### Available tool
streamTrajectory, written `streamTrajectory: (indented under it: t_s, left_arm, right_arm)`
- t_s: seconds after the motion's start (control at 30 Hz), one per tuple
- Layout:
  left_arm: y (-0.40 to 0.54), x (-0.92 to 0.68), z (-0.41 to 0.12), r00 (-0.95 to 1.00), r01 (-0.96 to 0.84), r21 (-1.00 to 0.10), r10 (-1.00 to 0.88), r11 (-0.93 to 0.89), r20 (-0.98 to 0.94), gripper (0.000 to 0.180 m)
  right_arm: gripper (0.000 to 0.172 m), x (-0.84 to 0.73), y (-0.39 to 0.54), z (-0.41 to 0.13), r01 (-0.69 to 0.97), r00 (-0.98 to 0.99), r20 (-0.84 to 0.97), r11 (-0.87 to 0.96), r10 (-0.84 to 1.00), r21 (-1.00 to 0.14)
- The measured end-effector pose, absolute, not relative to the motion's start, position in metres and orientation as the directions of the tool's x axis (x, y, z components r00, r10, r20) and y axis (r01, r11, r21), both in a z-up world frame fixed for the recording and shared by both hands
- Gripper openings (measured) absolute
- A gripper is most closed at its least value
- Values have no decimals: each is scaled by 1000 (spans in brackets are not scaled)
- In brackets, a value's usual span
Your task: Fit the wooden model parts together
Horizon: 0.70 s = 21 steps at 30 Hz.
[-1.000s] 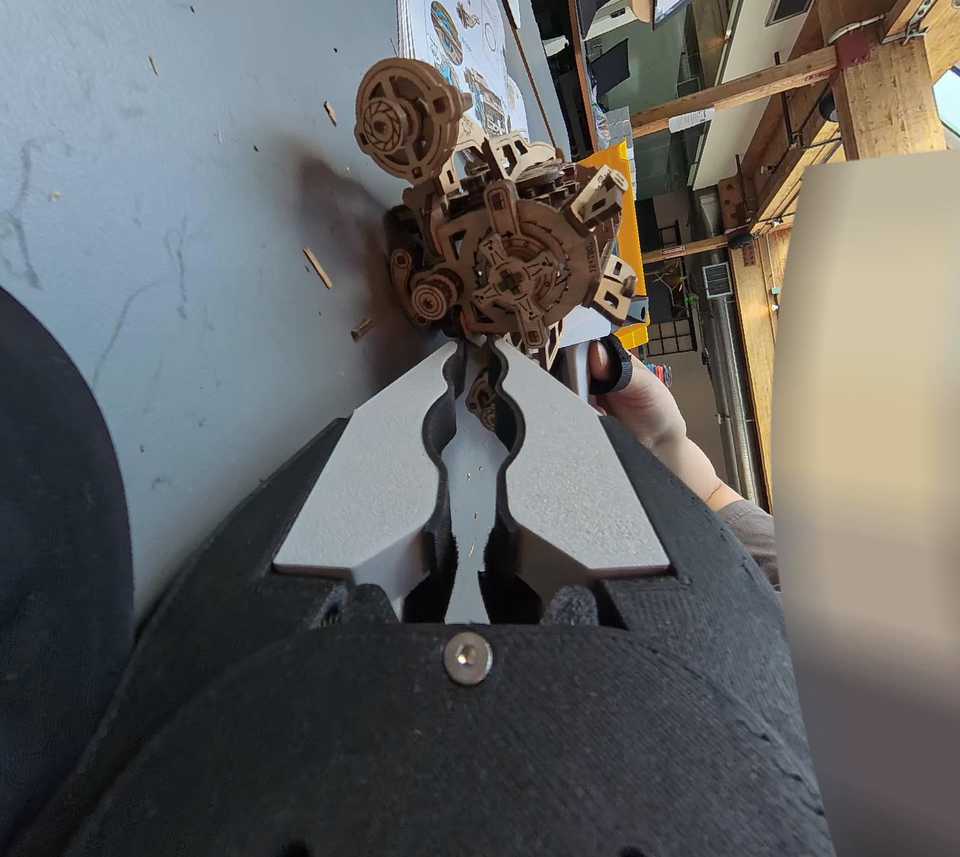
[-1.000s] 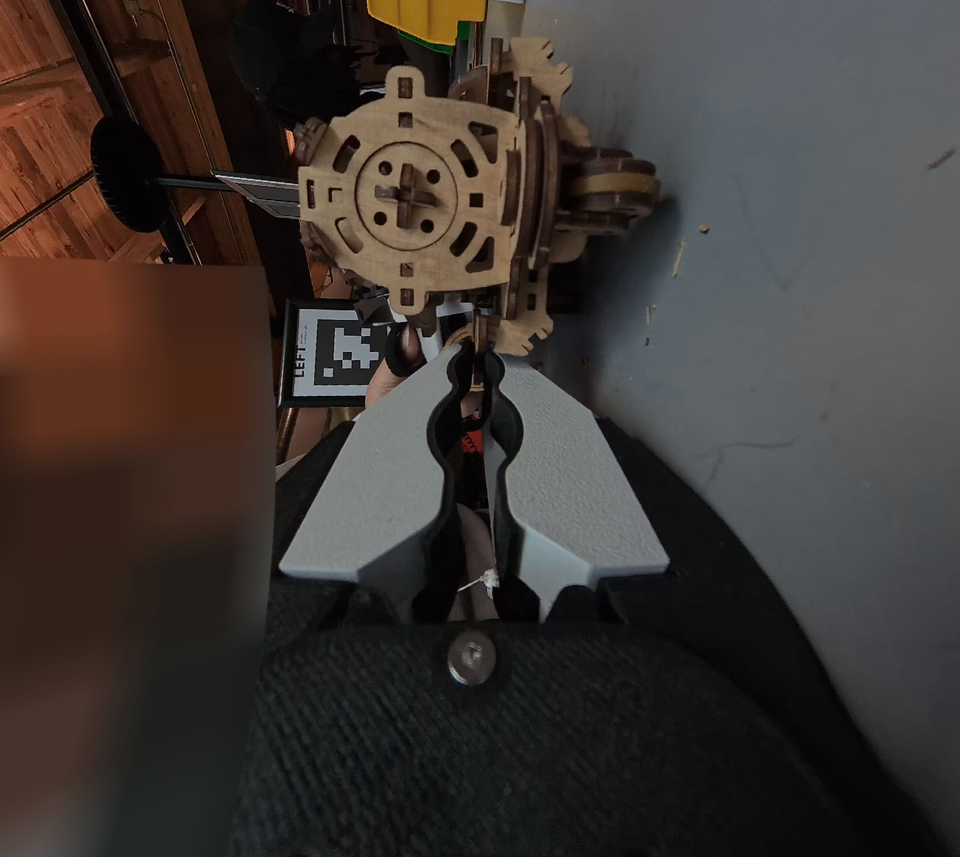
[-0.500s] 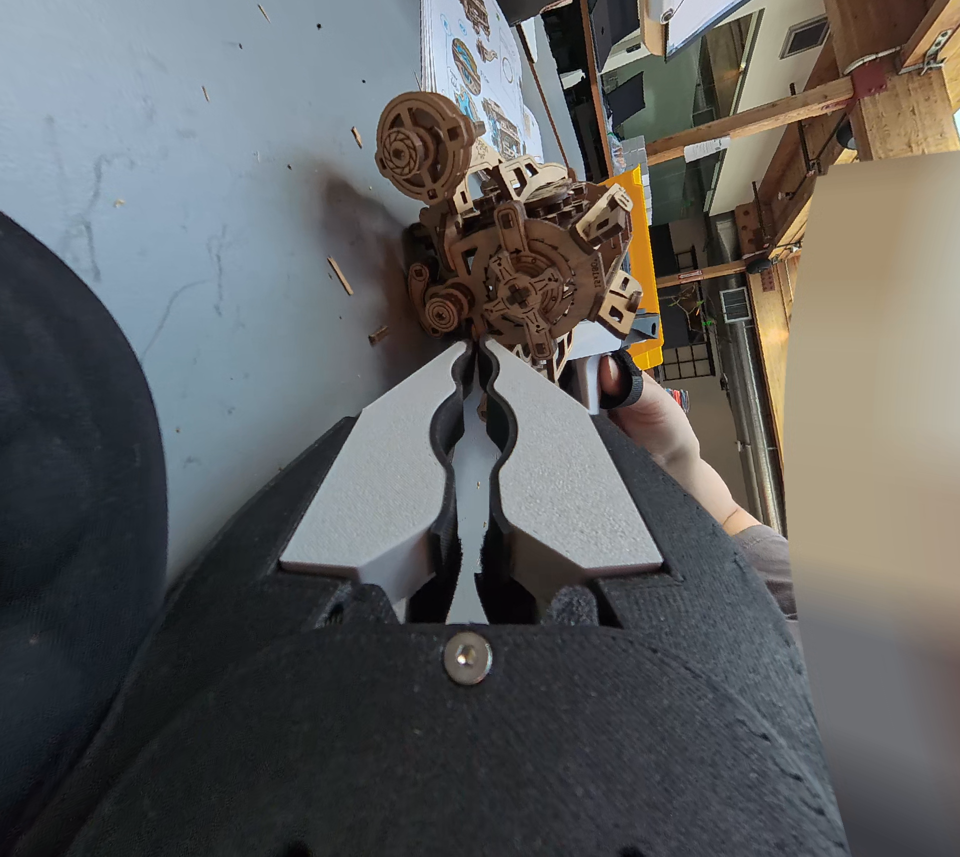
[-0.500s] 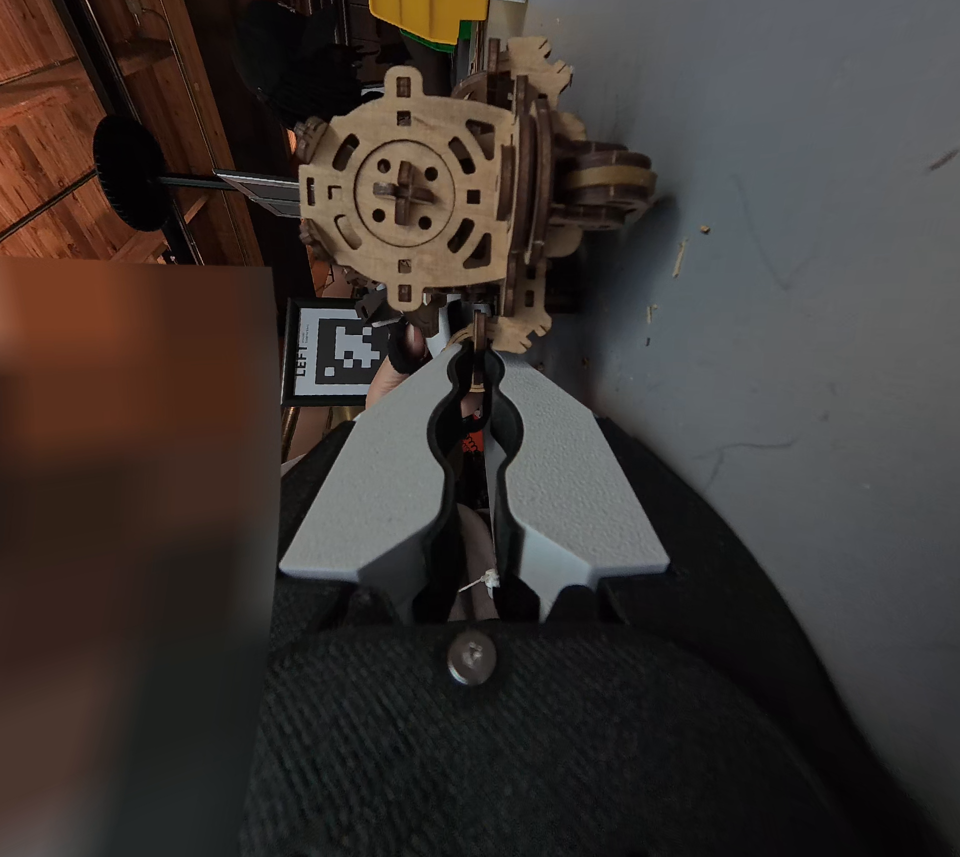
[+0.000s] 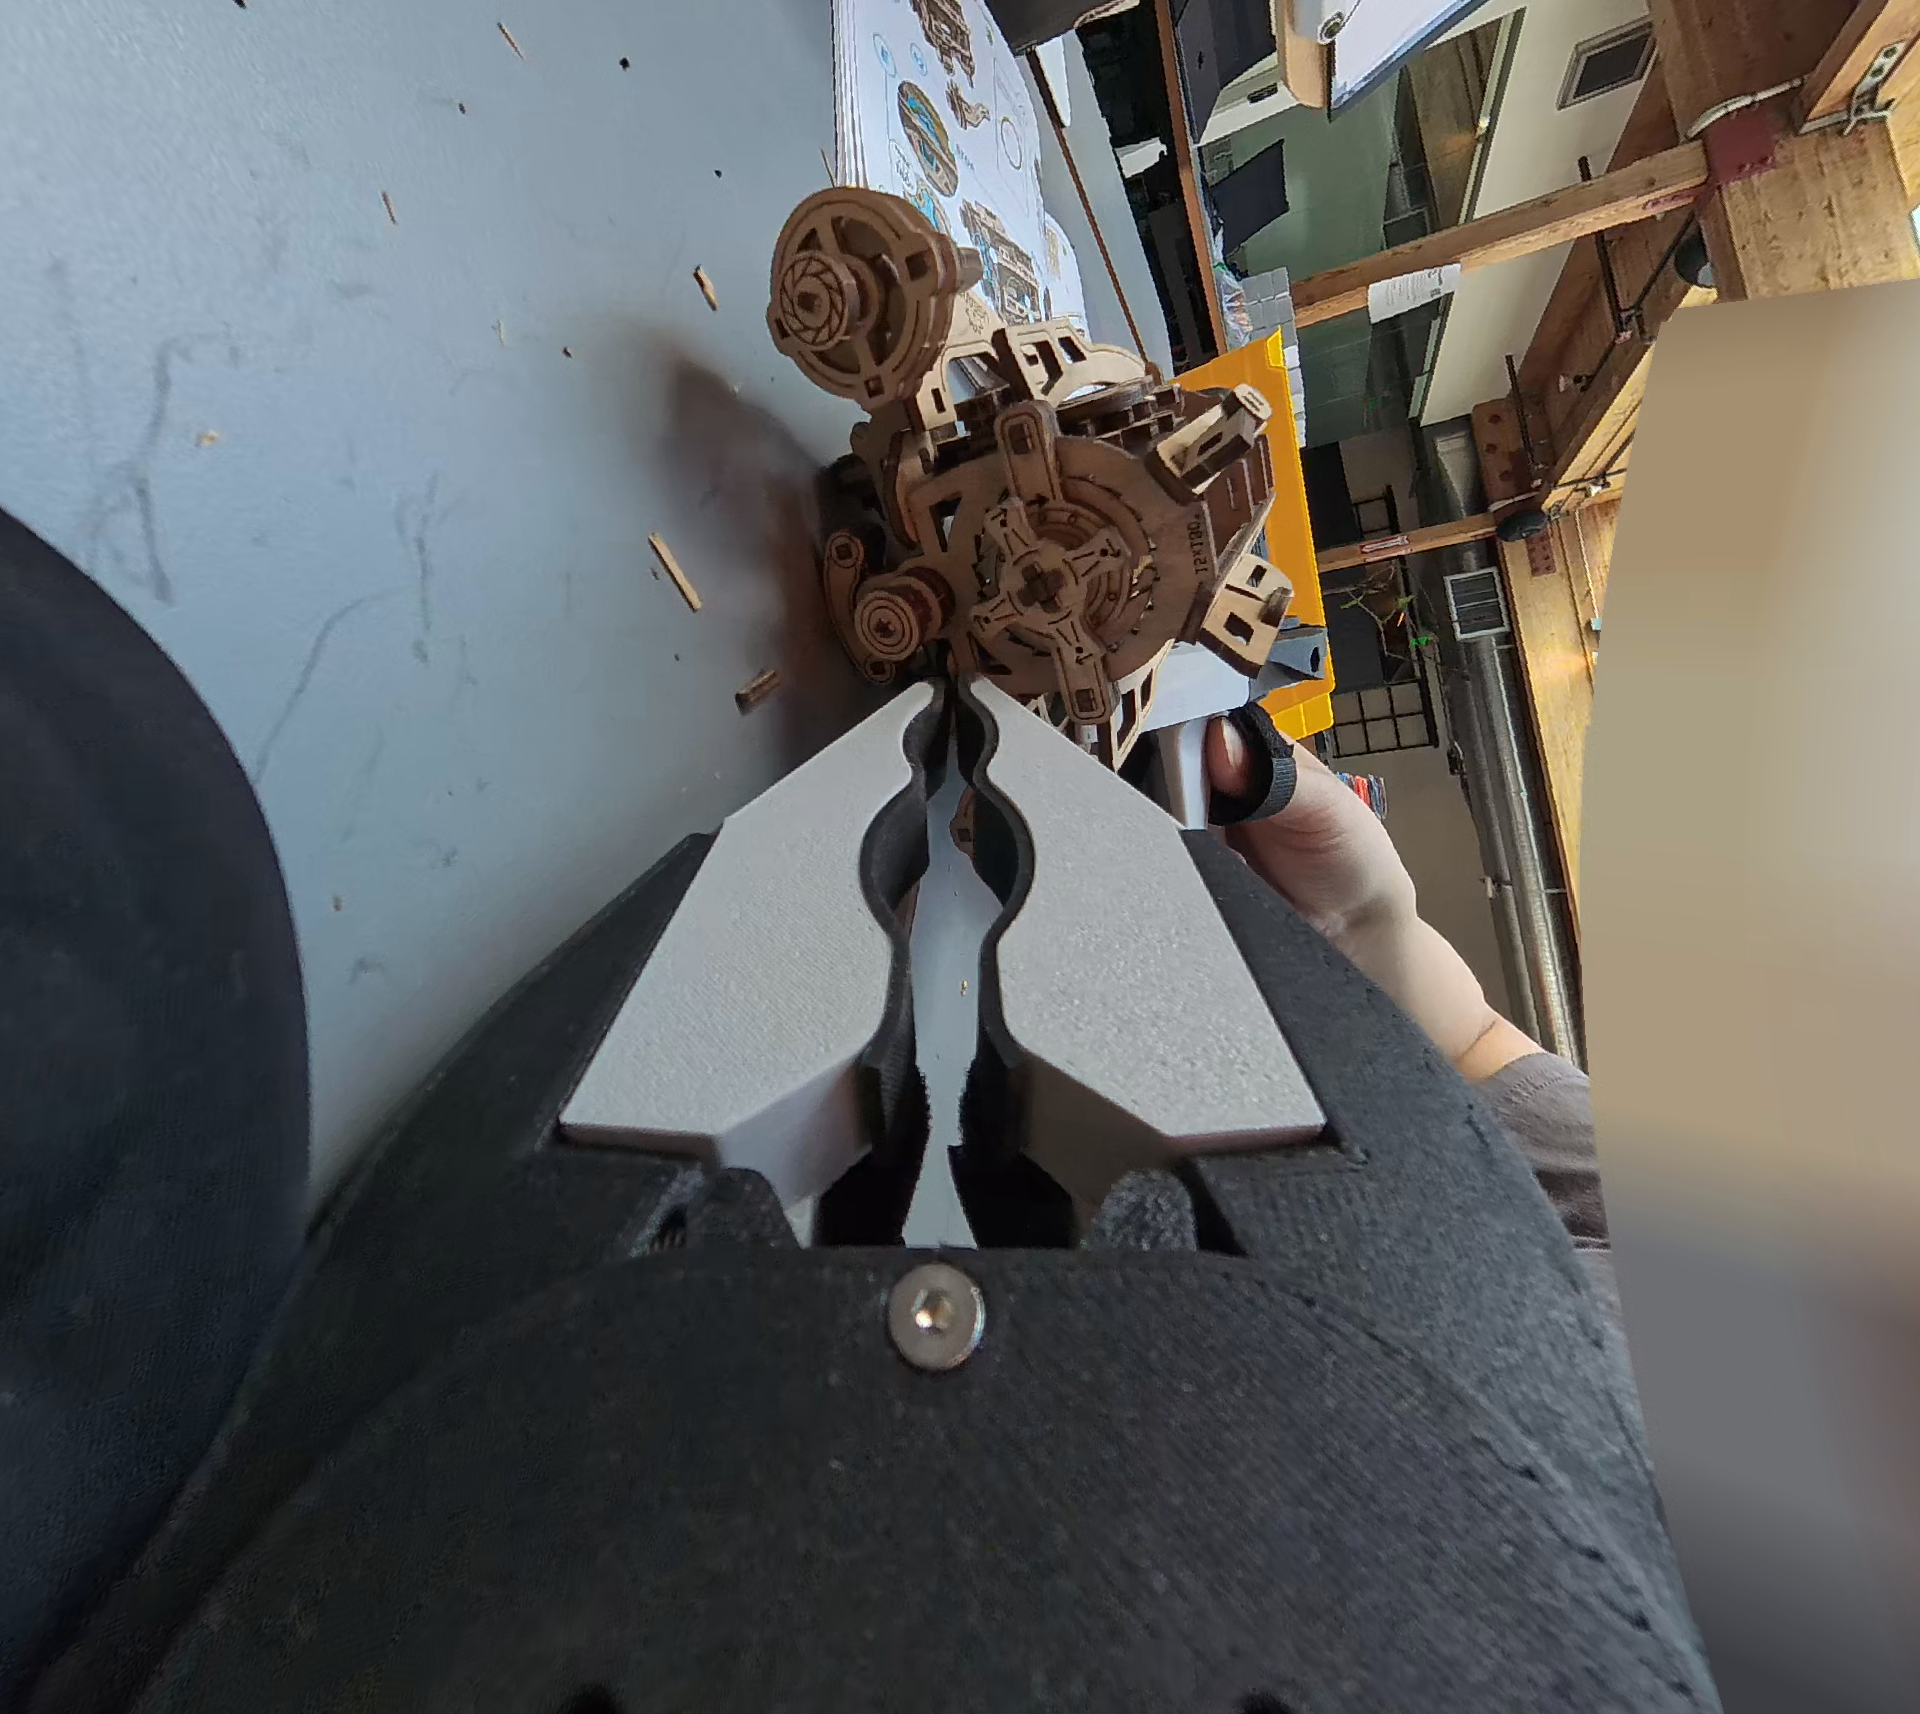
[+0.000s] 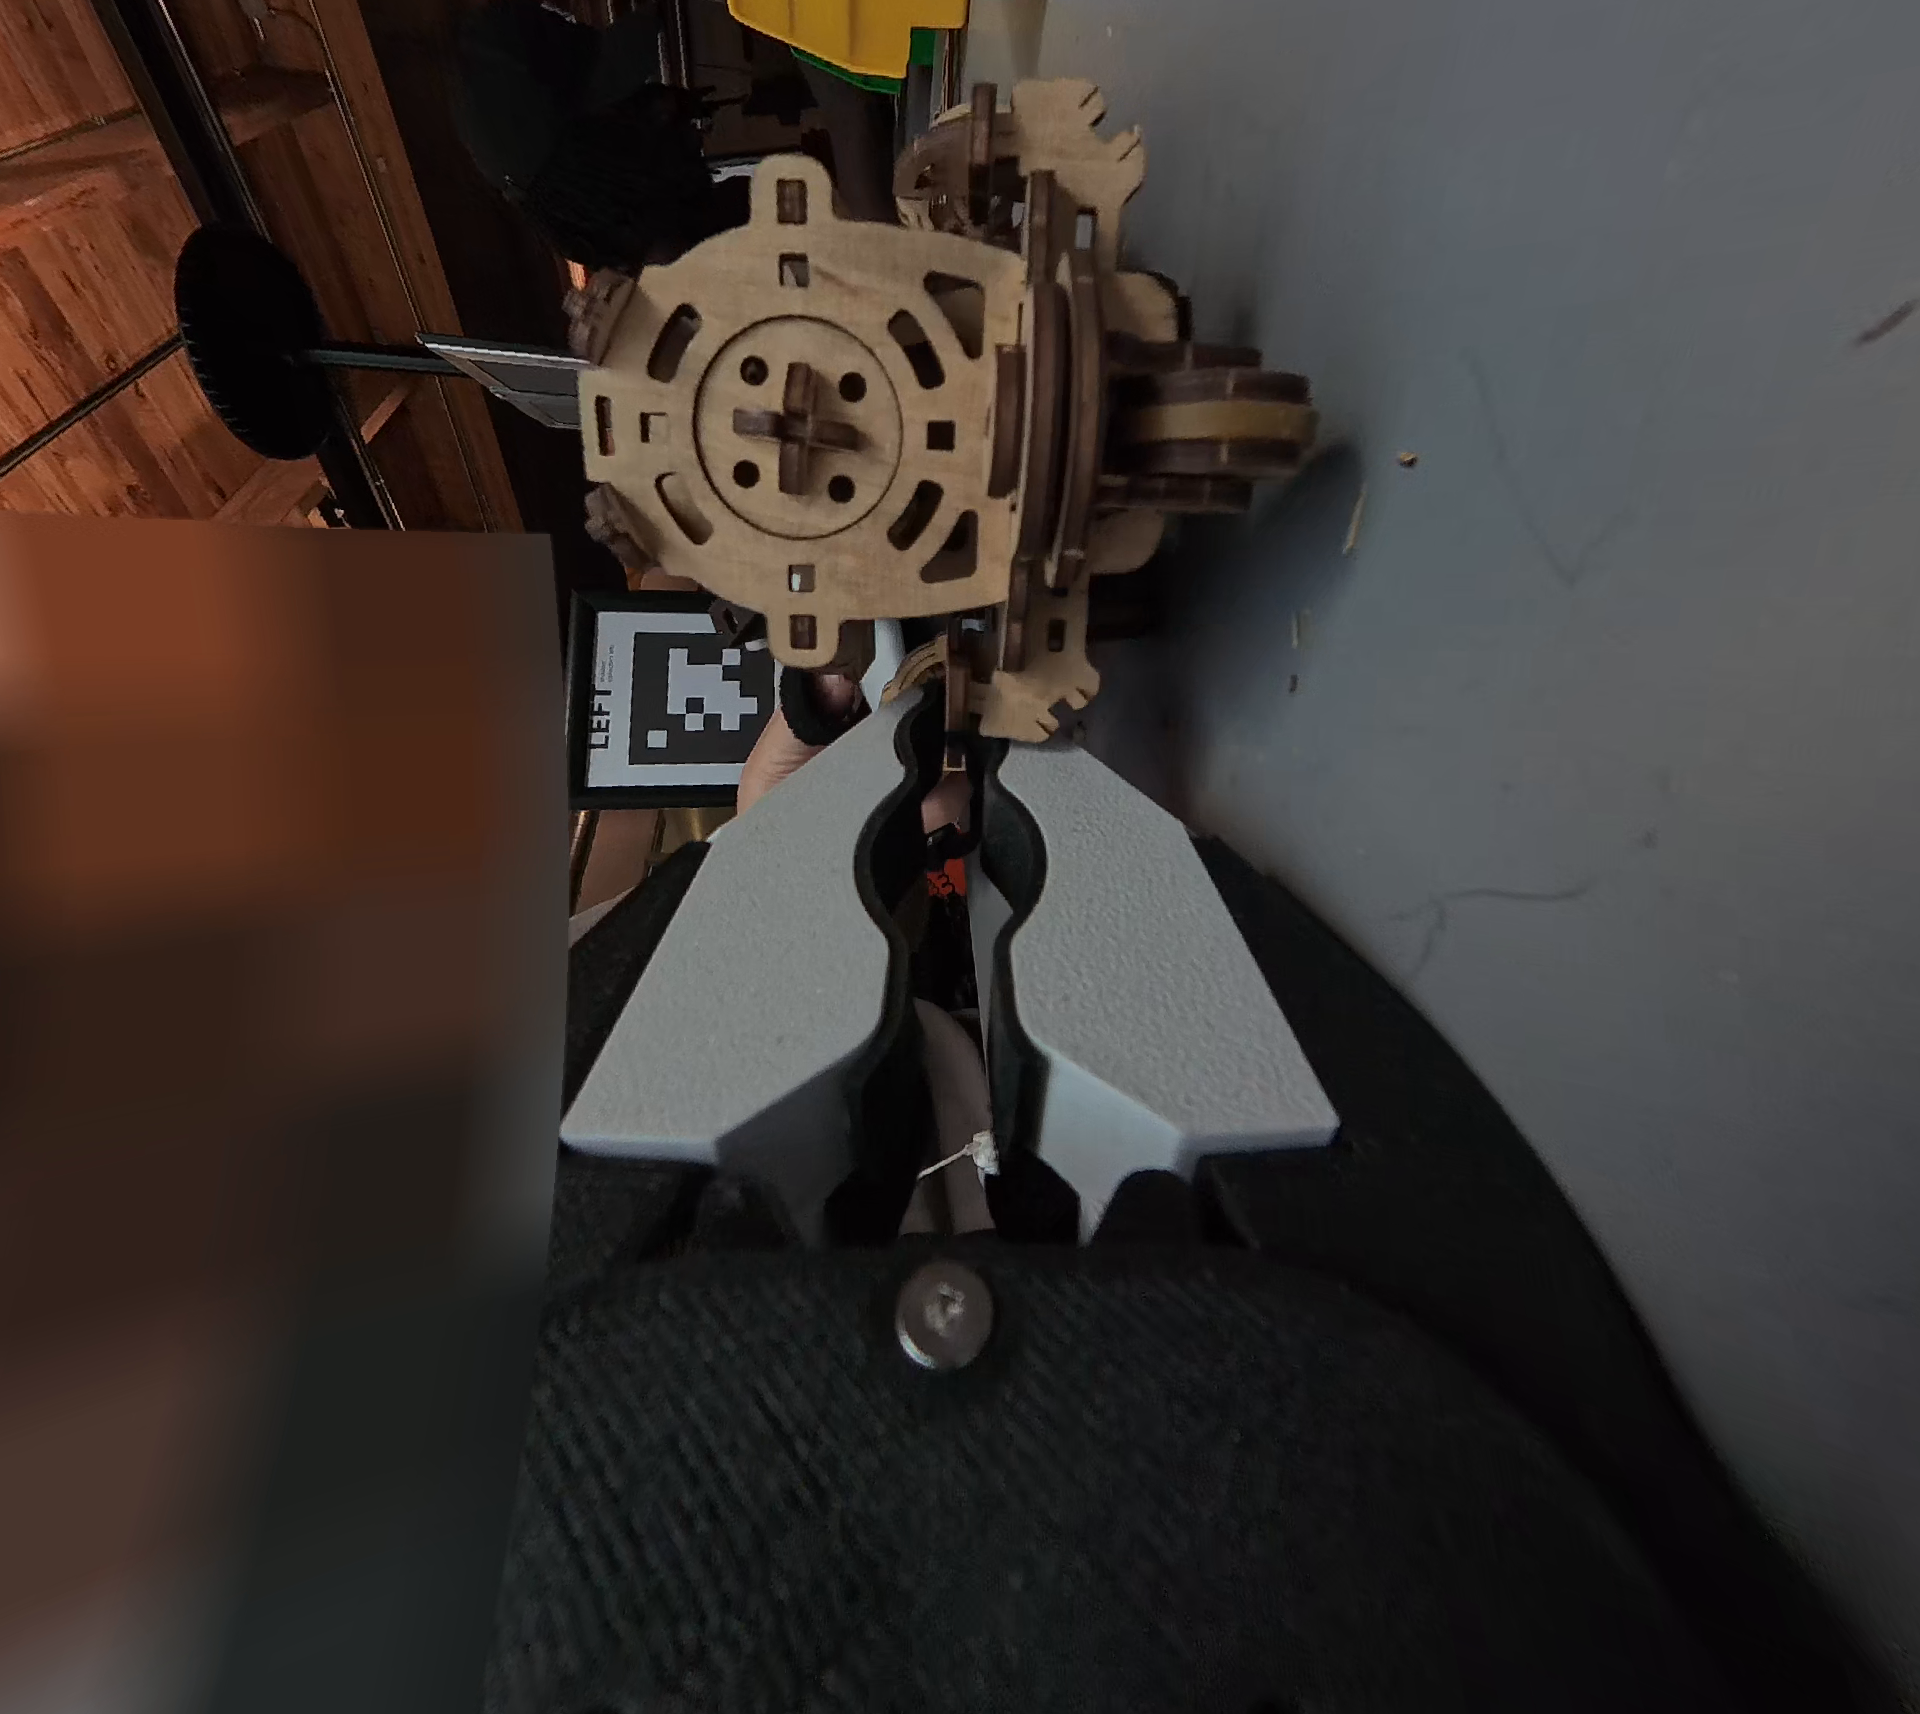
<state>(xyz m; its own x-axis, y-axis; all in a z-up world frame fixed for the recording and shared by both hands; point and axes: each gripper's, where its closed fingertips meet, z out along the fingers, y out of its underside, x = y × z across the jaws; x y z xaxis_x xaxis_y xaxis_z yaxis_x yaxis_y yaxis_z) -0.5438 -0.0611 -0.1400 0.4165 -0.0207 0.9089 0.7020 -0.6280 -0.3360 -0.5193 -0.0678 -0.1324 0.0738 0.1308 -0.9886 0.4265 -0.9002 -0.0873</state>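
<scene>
1. While the right gripper [image 6: 951, 745] clamps a thin wooden tab on the near edge of the wooden model [image 6: 831, 428], with both pads pressing its faces, the model stands against the grey table [image 6: 1558, 210].
2. The left gripper [image 5: 951, 693] sits at the model's [image 5: 1039, 563] opposite side. Its jaws are clenched, fingertips together, with nothing visibly caught between them; they rest just beside a small roller wheel [image 5: 891, 620] on the model's lower edge.
3. Judged from this, the step in hand is steadying the assembly while a part is seated. Doing it well likely means keeping the right grip square on the tab, because thin plywood could snap if twisted. The left tips should push along the slot line, not across it.
4. Just beyond the left tips, loose wood slivers [image 5: 675, 571] lie on the table. They could jam under the model if it slides.
5. Farther out, a round drum-shaped part [image 5: 847, 303] juts from the model's far end, so room there is tight.
6. Beyond that, a printed instruction sheet [image 5: 914, 54] lies flat on the table, and a yellow bin [image 5: 1283, 521] stands behind the model near the table edge.
7. The person's hand [image 5: 1288, 817] holding the other gripper is close behind the model, leaving little free space on that side. The open table on the other side offers the clearest room.
</scene>
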Motion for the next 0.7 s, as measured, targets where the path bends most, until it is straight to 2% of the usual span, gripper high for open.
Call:
streamTrajectory:
  t_s: [0.7]
  left_arm:
    - [-64,-541,-140,444,690,-373,-45,-620,895,0]
  right_arm:
    - [2,-516,-71,-134,468,127,-990,-884,63,4]
